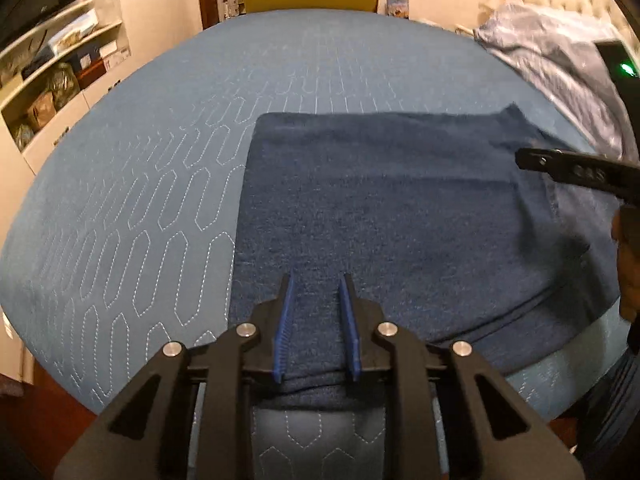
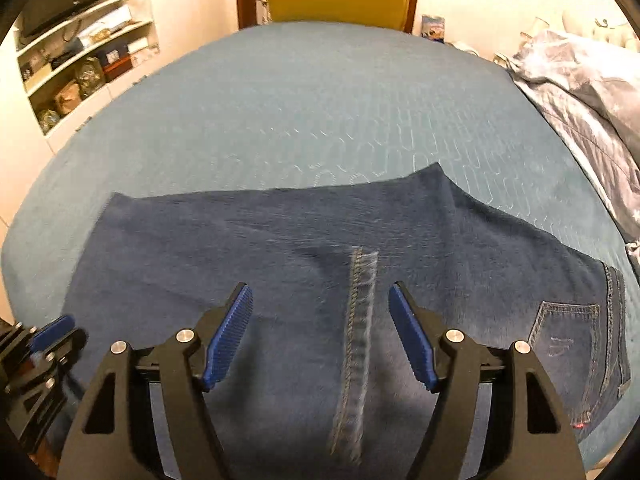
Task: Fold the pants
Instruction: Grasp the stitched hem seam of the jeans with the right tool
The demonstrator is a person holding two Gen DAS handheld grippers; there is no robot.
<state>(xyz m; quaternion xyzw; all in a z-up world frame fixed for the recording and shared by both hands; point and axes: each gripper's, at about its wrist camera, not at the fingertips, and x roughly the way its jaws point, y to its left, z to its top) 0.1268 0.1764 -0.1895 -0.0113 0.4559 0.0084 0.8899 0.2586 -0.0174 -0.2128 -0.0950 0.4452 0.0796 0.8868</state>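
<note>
From the left wrist we see our left gripper (image 1: 318,286) with fingers narrowly apart over the near edge of the pants (image 1: 380,208), which lie folded on the blue quilt (image 1: 140,200); whether cloth is pinched we cannot tell. From the right wrist, our right gripper (image 2: 320,300) hangs wide apart astride the stitched seam (image 2: 358,320); we should press flat before gripping.

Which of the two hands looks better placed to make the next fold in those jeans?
Probably the left. The left tool has its pads narrowly apart with the near edge of the pants bunched between them, ready to lift. The right tool hangs wide open above the hem strip, gripping nothing.
</note>
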